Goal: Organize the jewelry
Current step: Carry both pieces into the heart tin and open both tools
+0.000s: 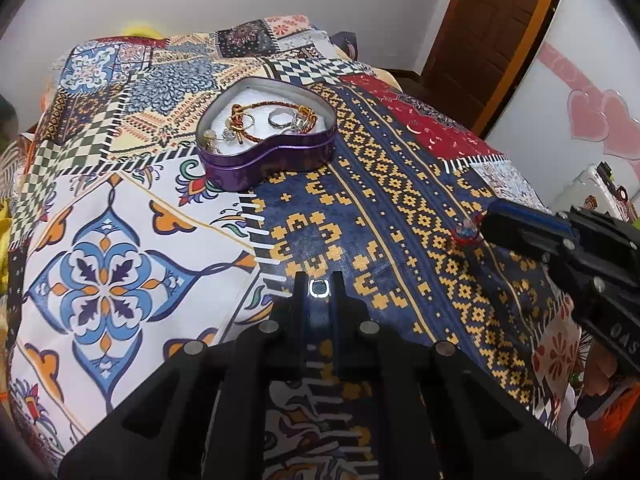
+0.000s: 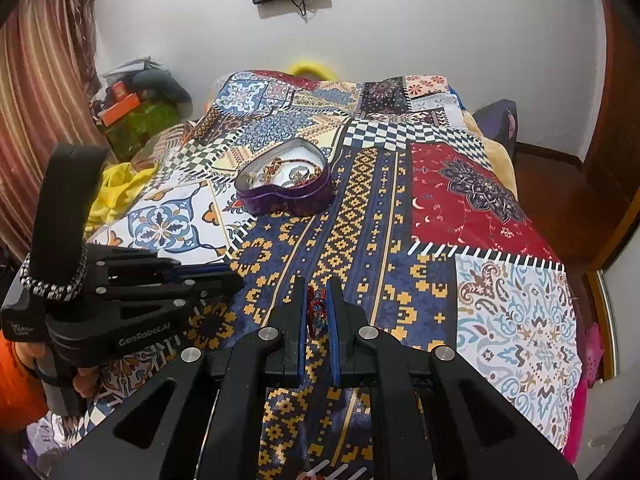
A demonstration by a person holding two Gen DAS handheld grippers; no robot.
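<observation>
Jewelry sits partly gathered in a heart-shaped purple metal tin (image 1: pixel 264 152) on the bed, which is covered by a patchwork-print bedspread (image 1: pixel 120 240) in blue, gold, red and white. Inside the tin lie a braided red-and-gold bracelet (image 1: pixel 276 114) and several silver rings. The left gripper (image 1: pixel 319 280) has its jaws clenched on a small shiny silver ring (image 1: pixel 319 289). The right gripper (image 2: pixel 316 286) has its jaws pinching a red beaded piece (image 2: pixel 316 308) just above the blue-and-gold patch.
</observation>
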